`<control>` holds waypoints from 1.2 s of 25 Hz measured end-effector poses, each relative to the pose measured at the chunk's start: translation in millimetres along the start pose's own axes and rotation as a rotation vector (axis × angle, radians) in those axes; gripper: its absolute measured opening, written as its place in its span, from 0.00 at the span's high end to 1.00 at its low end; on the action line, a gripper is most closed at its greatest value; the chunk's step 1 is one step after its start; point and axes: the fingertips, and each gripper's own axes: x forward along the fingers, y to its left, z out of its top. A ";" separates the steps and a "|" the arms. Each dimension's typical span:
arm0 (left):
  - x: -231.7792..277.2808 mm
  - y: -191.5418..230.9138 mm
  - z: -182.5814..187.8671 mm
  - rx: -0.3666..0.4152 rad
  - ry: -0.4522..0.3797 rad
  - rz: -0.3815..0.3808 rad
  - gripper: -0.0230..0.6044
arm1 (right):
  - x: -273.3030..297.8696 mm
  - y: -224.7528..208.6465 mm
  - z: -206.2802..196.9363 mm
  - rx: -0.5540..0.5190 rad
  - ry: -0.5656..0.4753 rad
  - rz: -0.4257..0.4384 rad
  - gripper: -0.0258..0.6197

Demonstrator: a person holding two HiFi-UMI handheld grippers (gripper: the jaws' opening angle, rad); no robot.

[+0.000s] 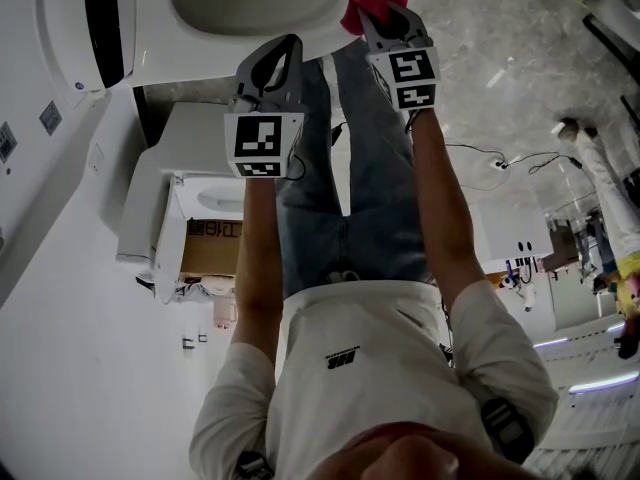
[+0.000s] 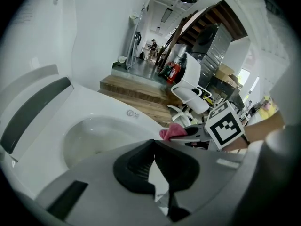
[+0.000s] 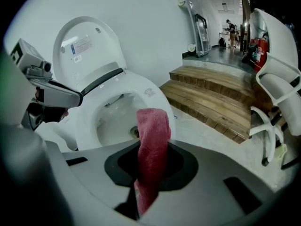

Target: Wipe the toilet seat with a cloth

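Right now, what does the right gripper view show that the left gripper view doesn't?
Only the right gripper view: the raised white toilet lid's label sticker and the left gripper. Only the left gripper view: its own tongs shut on nothing, and the right gripper. Both: the white toilet bowl, the pink terry cloth held by the right gripper, the wooden steps.

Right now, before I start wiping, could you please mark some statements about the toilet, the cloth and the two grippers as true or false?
1. The right gripper holds a pink cloth. True.
2. The toilet lid is shut. False: the lid stands raised.
3. The left gripper grips a second cloth. False: its jaws are together with nothing between them.
4. Wooden steps lie beyond the toilet. True.
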 end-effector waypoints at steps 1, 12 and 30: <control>1.7 0.6 2.0 -0.003 -0.002 0.002 0.95 | 1.6 -2.2 3.2 -0.003 -0.003 -0.003 0.89; 14.9 17.2 25.7 -0.036 -0.031 0.025 0.95 | 21.8 -19.5 39.0 -0.022 -0.018 -0.029 0.89; 16.8 68.4 65.4 -0.075 -0.120 0.080 0.95 | 62.1 -25.7 103.8 -0.069 -0.037 -0.102 0.89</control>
